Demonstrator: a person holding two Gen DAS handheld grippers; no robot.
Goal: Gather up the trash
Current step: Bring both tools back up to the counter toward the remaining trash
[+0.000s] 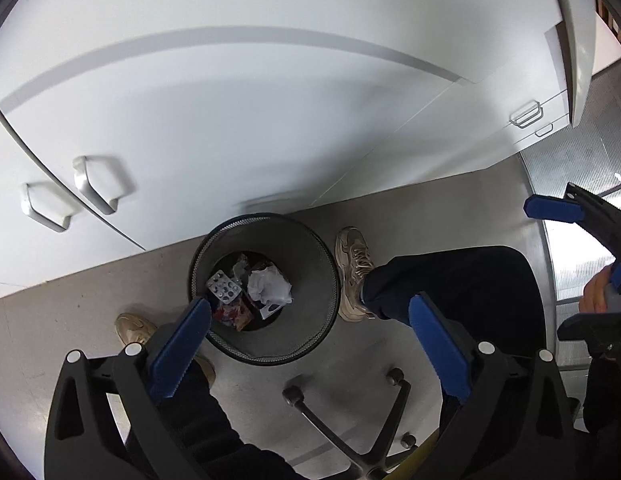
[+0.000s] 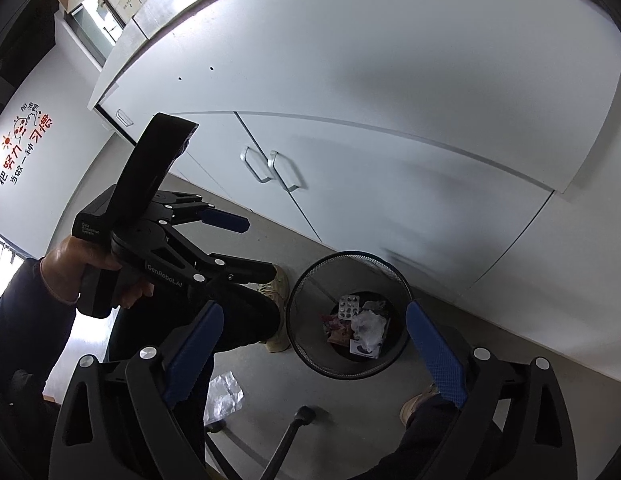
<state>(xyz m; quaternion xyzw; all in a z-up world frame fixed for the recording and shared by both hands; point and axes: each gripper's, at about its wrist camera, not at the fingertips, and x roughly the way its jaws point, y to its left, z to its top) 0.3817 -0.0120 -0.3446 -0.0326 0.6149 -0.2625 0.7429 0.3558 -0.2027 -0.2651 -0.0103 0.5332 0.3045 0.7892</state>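
Both grippers hang above the bin (image 1: 264,292), a mesh basket on the floor against the white cabinet (image 1: 230,120), and both are empty. The left gripper (image 1: 310,322) has its jaws spread wide with nothing between them, and the right gripper (image 2: 315,334) is likewise wide open and holds nothing. Inside the bin lie a blister pack (image 1: 224,287), a crumpled white wrapper (image 1: 269,286) and some coloured packaging, so this looks like the moment right after a drop, with that load delivered. One clear plastic scrap (image 2: 224,394) lies on the floor beside the bin, near the chair base (image 2: 290,432). The next move probably calls for reaching down to that scrap, closing on its thin edge and lifting it over the bin's rim.
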